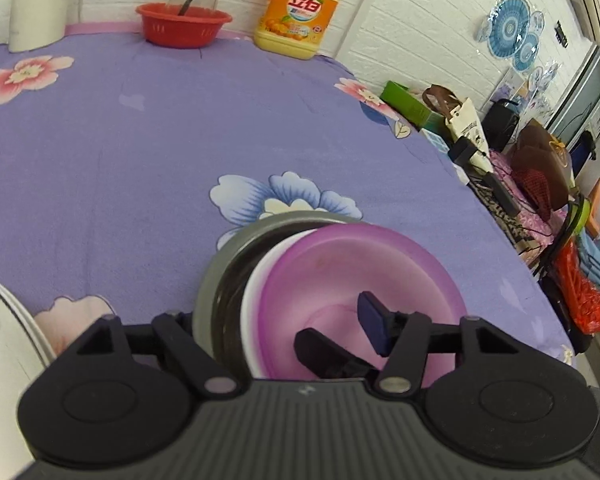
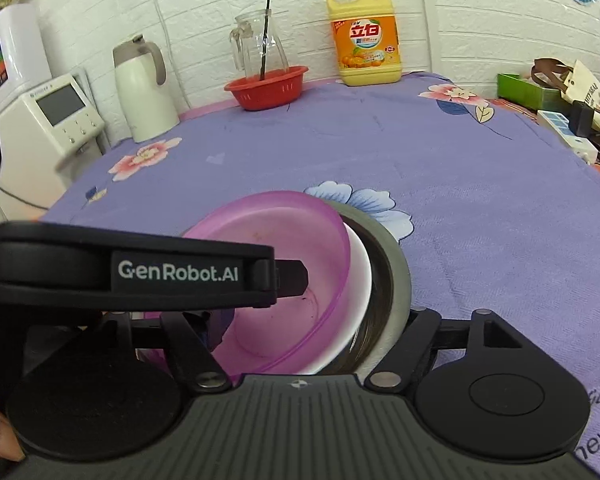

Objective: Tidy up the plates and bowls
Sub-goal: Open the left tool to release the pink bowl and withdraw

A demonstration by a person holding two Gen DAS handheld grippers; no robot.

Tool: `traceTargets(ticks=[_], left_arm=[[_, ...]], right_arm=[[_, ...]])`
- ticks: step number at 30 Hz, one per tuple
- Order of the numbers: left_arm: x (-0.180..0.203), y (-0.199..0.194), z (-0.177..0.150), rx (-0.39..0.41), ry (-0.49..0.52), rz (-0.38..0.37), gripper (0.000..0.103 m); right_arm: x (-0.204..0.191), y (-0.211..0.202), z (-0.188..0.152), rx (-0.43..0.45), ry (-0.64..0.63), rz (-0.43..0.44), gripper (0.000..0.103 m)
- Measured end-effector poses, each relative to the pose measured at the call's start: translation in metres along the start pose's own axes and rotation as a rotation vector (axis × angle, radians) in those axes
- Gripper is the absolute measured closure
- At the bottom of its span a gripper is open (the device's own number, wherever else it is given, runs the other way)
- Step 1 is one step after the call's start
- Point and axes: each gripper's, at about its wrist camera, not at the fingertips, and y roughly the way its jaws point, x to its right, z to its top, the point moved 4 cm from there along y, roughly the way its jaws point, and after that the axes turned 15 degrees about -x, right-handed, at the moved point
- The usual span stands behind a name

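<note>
The left gripper (image 1: 346,330) reaches into the purple bowl (image 1: 360,280), its two fingers spread apart inside the bowl; whether they touch the bowl's wall cannot be told. The right gripper (image 2: 300,320) comes at the same stack from the other side. Its fingers are mostly hidden behind the bowls and the left gripper's body, so whether it is spread or closed cannot be told.

The purple bowl sits nested in a white bowl (image 1: 256,280), which sits in turn inside a grey bowl (image 1: 220,264) with a dark inside. All three are tilted on edge, and the stack is near the front edge of the table (image 1: 140,160), on a purple cloth printed with flowers. A white object (image 1: 4,340) shows at the table's near left edge.

At the far edge, against the white brick wall, stand a white jug (image 2: 144,92) to the left, a red basket (image 2: 266,88) in the middle with a glass pitcher (image 2: 258,48) just behind it, and a yellow detergent bottle (image 2: 366,40) toward the right corner.
</note>
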Motion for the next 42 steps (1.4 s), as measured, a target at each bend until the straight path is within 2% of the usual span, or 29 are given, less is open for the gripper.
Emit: traceTargets(ticks=[2, 5, 9, 12, 15, 20, 24, 30, 36, 38, 42], left_arm=[[0.002, -0.010, 0.000, 0.019, -0.003, -0.015, 0.043], [0.005, -0.033, 0.000, 0.074, 0.013, 0.002, 0.043], [-0.009, -0.072, -0.005, 0.148, -0.005, 0.053, 0.043], [-0.034, -0.100, -0.017, 0.192, -0.047, 0.107, 0.043], [-0.070, -0.125, -0.036, 0.220, -0.126, 0.182, 0.043], [-0.124, -0.145, -0.068, 0.230, -0.278, 0.226, 0.043], [-0.148, -0.144, -0.078, 0.218, -0.327, 0.202, 0.043], [-0.159, -0.137, -0.080, 0.219, -0.332, 0.138, 0.041], [-0.160, -0.141, -0.083, 0.237, -0.318, 0.110, 0.033], [-0.160, -0.145, -0.083, 0.265, -0.312, 0.115, 0.032], [-0.159, -0.158, -0.079, 0.304, -0.284, 0.157, 0.032]], right_arm=[[-0.004, -0.010, 0.001, 0.015, -0.017, -0.015, 0.000], [-0.017, -0.024, 0.005, 0.054, -0.051, -0.029, 0.000], [-0.044, -0.034, 0.011, 0.084, -0.095, 0.032, 0.000], [-0.079, -0.033, 0.010, 0.092, -0.157, 0.100, 0.000], [-0.114, -0.022, 0.004, 0.065, -0.218, 0.185, 0.000], [-0.164, 0.004, -0.011, -0.017, -0.311, 0.269, 0.000], [-0.181, 0.014, -0.020, -0.057, -0.350, 0.263, 0.000], [-0.184, 0.026, -0.020, -0.096, -0.332, 0.237, 0.000], [-0.185, 0.024, -0.020, -0.071, -0.333, 0.206, 0.000], [-0.186, 0.019, -0.020, -0.023, -0.351, 0.172, 0.000], [-0.184, 0.011, -0.014, 0.022, -0.354, 0.177, 0.000]])
